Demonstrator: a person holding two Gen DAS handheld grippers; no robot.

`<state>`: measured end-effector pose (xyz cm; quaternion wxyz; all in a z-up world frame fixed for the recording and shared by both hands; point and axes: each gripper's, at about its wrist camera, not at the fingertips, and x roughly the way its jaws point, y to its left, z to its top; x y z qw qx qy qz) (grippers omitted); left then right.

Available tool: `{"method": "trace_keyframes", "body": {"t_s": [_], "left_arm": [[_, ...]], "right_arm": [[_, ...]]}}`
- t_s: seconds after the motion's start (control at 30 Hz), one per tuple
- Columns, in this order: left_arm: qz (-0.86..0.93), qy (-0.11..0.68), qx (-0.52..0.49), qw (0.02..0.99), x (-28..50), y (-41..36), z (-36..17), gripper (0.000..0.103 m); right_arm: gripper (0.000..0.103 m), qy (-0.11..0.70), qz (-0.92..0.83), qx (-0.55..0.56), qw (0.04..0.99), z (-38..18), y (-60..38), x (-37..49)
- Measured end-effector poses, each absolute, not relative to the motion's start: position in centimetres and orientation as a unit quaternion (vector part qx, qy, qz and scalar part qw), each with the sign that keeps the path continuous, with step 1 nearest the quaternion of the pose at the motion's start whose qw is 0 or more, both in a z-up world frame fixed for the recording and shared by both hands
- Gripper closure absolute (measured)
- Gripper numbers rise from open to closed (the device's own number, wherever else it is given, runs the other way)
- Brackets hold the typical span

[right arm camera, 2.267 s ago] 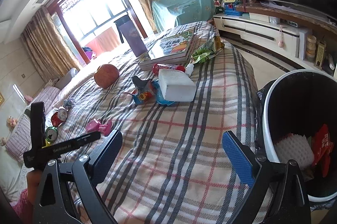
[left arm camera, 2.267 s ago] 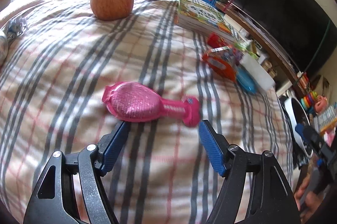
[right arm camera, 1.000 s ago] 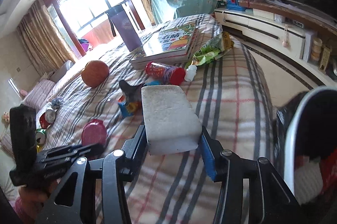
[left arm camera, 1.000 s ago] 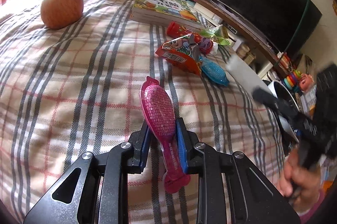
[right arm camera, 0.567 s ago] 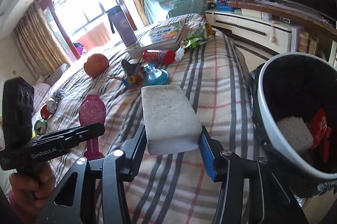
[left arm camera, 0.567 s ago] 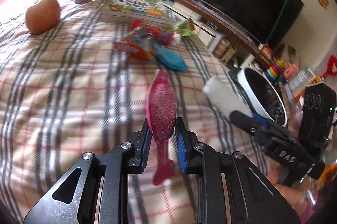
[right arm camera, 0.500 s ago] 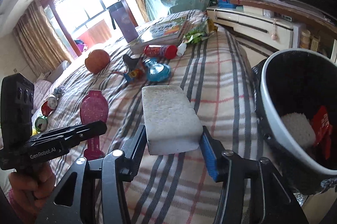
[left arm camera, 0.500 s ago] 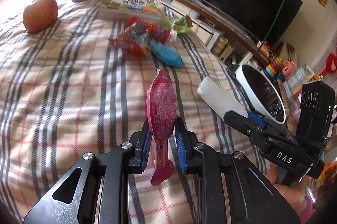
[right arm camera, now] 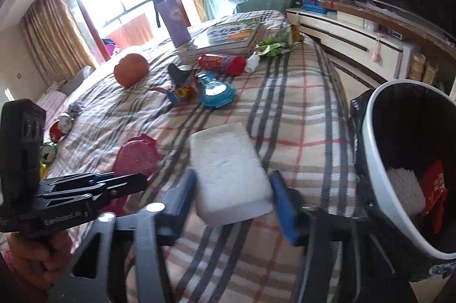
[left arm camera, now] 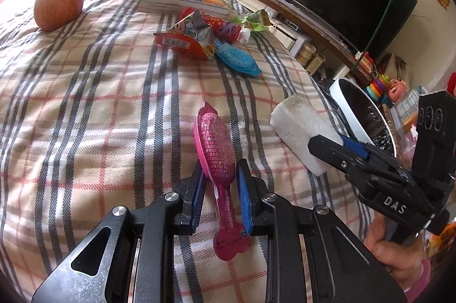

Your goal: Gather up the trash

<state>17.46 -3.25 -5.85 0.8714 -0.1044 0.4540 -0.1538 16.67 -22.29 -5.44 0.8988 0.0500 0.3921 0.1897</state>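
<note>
Since half a second ago the left hand-held gripper (left arm camera: 219, 194), clenched on the pink wrapper (left arm camera: 218, 157), has swung left over the bed (left arm camera: 85, 92). The right hand-held gripper (right arm camera: 232, 206) grasps the white foam block (right arm camera: 228, 172); only its view shows inside the trash bin (right arm camera: 370, 160) at 3 o'clock: foam and red wrapper.

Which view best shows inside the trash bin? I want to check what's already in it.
The right wrist view: the trash bin opens toward it, showing white foam and a red wrapper. The left wrist view catches only its rim.
</note>
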Motion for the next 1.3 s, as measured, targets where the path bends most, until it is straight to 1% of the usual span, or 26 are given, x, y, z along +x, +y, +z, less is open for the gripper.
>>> {"method": "trace_keyframes", "body": {"t_s": [0.13, 0.23, 0.47, 1.3], "left_arm": [[-0.155, 0.449, -0.107, 0.873, 17.1, -3.4, -5.5, 0.083], [-0.160, 0.445, -0.097, 0.876, 16.7, -4.0, -4.9, 0.087], [-0.174, 0.430, -0.070, 0.883, 15.7, -5.9, -3.6, 0.088], [-0.226, 0.421, -0.026, 0.878, 14.1, -12.2, -1.4, 0.089]], "right_arm": [[0.053, 0.376, 0.183, 0.062, 0.906, -4.8, -22.9, 15.7], [0.054, 0.369, 0.178, 0.074, 0.909, -4.1, -23.8, 15.2], [0.053, 0.349, 0.169, 0.101, 0.916, -2.6, -25.9, 13.9], [0.053, 0.315, 0.122, 0.151, 0.929, -0.7, -32.0, 10.4]]}}
